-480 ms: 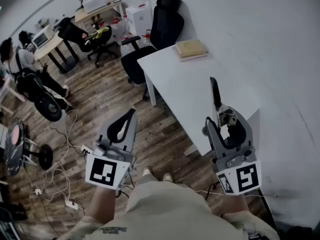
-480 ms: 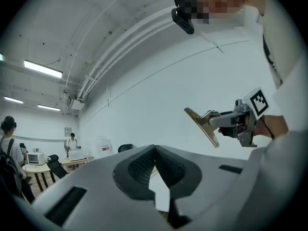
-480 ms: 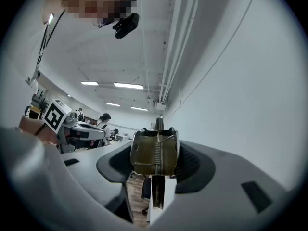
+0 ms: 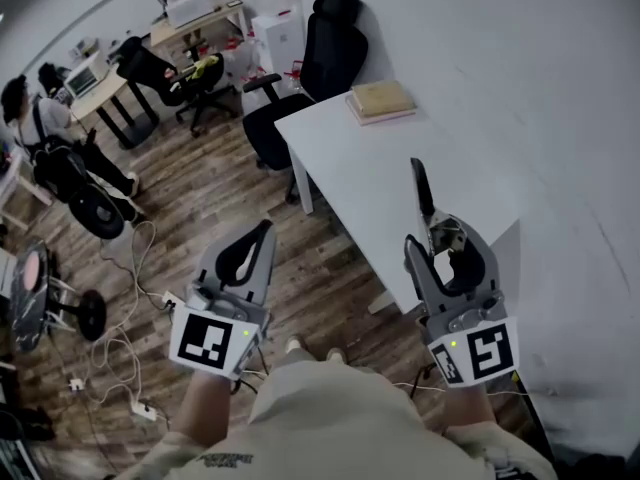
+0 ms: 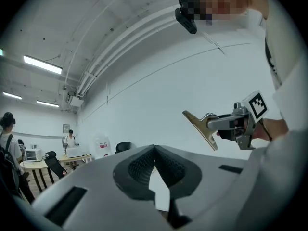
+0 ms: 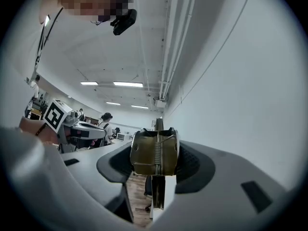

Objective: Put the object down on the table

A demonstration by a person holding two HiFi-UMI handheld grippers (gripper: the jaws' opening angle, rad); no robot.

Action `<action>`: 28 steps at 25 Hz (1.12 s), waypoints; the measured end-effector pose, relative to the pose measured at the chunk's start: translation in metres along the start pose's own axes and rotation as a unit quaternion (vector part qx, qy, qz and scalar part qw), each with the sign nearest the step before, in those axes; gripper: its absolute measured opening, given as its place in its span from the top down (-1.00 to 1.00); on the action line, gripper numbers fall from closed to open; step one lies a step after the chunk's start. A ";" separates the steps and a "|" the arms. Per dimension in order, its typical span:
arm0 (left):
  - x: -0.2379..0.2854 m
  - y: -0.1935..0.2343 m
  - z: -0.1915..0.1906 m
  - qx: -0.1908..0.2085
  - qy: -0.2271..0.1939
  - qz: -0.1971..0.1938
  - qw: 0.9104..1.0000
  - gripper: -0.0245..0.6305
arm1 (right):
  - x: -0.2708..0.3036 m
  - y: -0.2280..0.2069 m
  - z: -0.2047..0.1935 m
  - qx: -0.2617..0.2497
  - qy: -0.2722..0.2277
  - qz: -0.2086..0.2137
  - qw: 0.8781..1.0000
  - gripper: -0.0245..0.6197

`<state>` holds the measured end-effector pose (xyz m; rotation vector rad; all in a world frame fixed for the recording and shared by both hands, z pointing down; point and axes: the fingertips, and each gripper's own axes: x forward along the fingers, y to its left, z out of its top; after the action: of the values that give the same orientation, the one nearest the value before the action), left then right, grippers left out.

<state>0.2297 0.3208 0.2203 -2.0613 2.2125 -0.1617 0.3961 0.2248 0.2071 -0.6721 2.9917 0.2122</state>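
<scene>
A brass-coloured metal spring clip [image 6: 154,153] sits between the jaws of my right gripper [image 6: 155,150], whose pads press on both its sides. In the head view the clip's dark flat blade [image 4: 421,190] sticks up out of the right gripper [image 4: 443,236], above the near corner of the white table [image 4: 360,163]. The left gripper view shows the same clip [image 5: 201,128] from the side, held in the air. My left gripper [image 4: 262,232] hovers over the wooden floor left of the table, its jaws shut with nothing in them [image 5: 155,149].
A stack of books [image 4: 380,99] lies at the table's far end. A black office chair [image 4: 312,66] stands behind the table's far left corner. Cables and a power strip [image 4: 140,313] trail on the floor. People sit at desks [image 4: 45,118] far left.
My right gripper with the clip has shifted slightly left. The left gripper has stayed put.
</scene>
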 end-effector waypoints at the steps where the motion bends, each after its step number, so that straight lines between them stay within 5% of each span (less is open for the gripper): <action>1: 0.000 0.000 0.000 -0.003 -0.002 0.001 1.000 0.86 | 0.000 0.000 -0.001 0.001 0.002 0.001 1.000 0.19; 14: 0.004 0.000 -0.004 0.003 -0.009 0.001 1.000 0.86 | -0.002 -0.005 -0.025 0.007 0.036 -0.001 0.999 0.19; 28: 0.033 0.051 -0.029 -0.030 0.005 0.002 1.000 0.86 | 0.071 0.001 -0.057 -0.002 0.085 0.006 0.996 0.19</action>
<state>0.1724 0.2917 0.2403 -2.0903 2.2539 -0.1077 0.3293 0.1876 0.2571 -0.7063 3.1579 0.1695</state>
